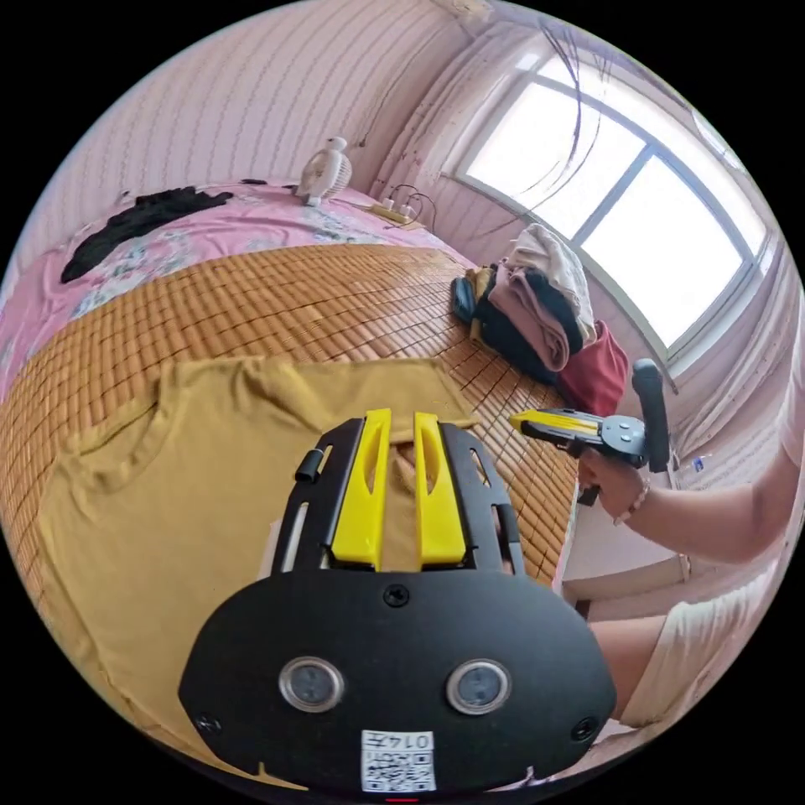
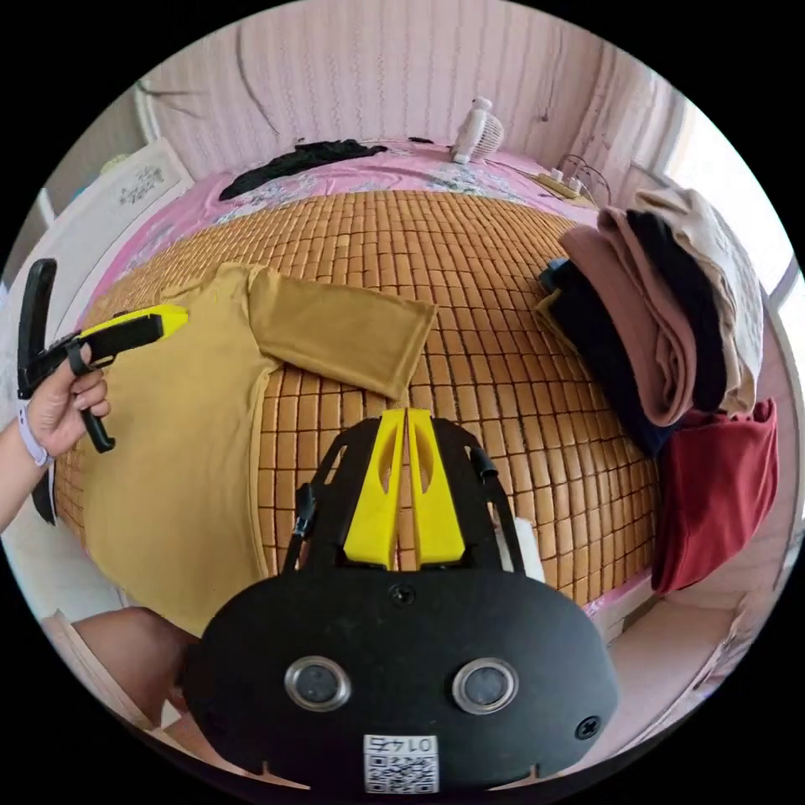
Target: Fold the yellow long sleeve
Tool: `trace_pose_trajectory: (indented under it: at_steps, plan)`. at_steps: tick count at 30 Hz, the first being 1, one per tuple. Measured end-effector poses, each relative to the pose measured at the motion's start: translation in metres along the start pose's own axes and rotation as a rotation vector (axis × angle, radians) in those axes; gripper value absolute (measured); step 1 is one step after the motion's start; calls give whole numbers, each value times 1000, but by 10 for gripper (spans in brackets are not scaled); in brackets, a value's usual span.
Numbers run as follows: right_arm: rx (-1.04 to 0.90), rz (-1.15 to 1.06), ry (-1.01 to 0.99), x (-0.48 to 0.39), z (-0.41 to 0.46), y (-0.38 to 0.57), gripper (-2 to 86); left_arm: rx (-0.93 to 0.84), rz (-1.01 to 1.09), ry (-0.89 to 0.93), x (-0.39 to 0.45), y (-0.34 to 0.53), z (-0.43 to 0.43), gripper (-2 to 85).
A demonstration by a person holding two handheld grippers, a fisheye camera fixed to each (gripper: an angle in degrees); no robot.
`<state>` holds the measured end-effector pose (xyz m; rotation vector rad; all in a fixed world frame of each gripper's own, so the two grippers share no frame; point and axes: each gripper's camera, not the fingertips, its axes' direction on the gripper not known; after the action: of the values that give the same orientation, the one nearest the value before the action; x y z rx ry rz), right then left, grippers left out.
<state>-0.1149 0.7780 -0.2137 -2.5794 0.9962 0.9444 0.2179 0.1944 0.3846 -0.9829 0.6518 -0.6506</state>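
Observation:
The yellow long sleeve shirt [image 1: 168, 503] [image 2: 176, 436] lies flat on a bamboo mat [image 1: 277, 293] [image 2: 470, 277] on the bed. One sleeve [image 2: 335, 331] stretches sideways across the mat. In the left gripper view my left gripper [image 1: 402, 417] hovers over the shirt's body, its yellow jaws a small gap apart with nothing between them. The right gripper view shows it in a hand above the shirt's shoulder [image 2: 172, 317]. My right gripper [image 2: 406, 412] is shut and empty over bare mat, just short of the sleeve's cuff. It also appears beside the shirt's edge [image 1: 521, 419].
A pile of folded clothes [image 1: 537, 310] [image 2: 662, 319] with a red garment [image 2: 713, 495] sits at the mat's side by the window. A black garment [image 1: 134, 222], a small white fan [image 2: 476, 130] and a power strip [image 2: 566, 183] lie on the pink sheet beyond.

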Motion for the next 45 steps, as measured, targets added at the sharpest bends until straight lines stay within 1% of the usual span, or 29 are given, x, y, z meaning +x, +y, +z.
trace_pose_trajectory:
  at_steps: [1,3,6,7,8,9,11,12,14,15,17,18,20,22,25,29,31,33,34,35,37,39,40,42,44,45]
  plan:
    - [8,-70,25,-21,1,2,-2,-9,-28,-27,-8,13,-12,47]
    - [34,-132,31,-53,3,1,-2,-46,-168,-135,-42,64,-57,39]
    - [25,-295,-141,-119,18,-11,2,-64,-330,-212,-85,122,-111,39]
    - [21,-370,-246,-150,24,-16,6,-64,-358,-236,-92,132,-122,39]
    - [24,-443,-328,-183,29,-21,10,-50,-410,-287,-105,153,-144,42]
    - [25,-479,-357,-201,32,-23,13,-28,-461,-334,-117,171,-166,45]
    - [31,-608,-443,-273,40,-31,27,17,-551,-410,-133,200,-199,50]
    - [34,-640,-463,-291,41,-33,30,49,-615,-451,-143,220,-219,53]
    - [27,-738,-541,-364,48,-40,49,100,-711,-503,-154,249,-246,56]
    - [25,-762,-561,-381,49,-41,52,130,-761,-532,-160,267,-261,57]
    - [20,-853,-623,-449,56,-43,57,171,-822,-570,-166,293,-280,58]
    - [22,-877,-632,-466,58,-43,58,201,-855,-582,-170,307,-290,59]
    - [15,-979,-651,-529,68,-41,61,248,-896,-590,-176,326,-303,60]
    - [-53,-1049,-659,-575,80,-40,65,281,-926,-596,-180,340,-312,62]
    - [-90,-1089,-668,-636,97,-39,72,330,-962,-596,-187,356,-321,71]
    - [-77,-1148,-570,-700,119,-32,83,386,-983,-583,-190,369,-332,74]
    - [-73,-1153,-507,-719,133,-29,88,387,-986,-562,-192,371,-334,74]
    - [-117,-1143,-440,-734,151,-28,90,333,-973,-562,-198,370,-330,70]
    - [-85,-1144,-465,-737,152,-29,85,309,-970,-562,-200,369,-327,68]
    - [-98,-1153,-473,-741,157,-29,78,278,-974,-568,-203,370,-324,57]
    - [-100,-1158,-471,-743,163,-31,64,270,-964,-588,-202,370,-327,41]
    - [-99,-1128,-478,-740,170,-37,31,270,-949,-571,-202,370,-331,6]
    - [-107,-1091,-470,-734,174,-44,24,270,-943,-561,-202,370,-332,3]
    - [-125,-1037,-540,-716,176,-58,17,259,-945,-578,-198,365,-335,-6]
    - [-38,-931,-628,-669,162,-82,13,278,-909,-601,-190,356,-339,-8]
    - [-18,-908,-634,-655,156,-88,13,328,-865,-607,-180,348,-345,-9]
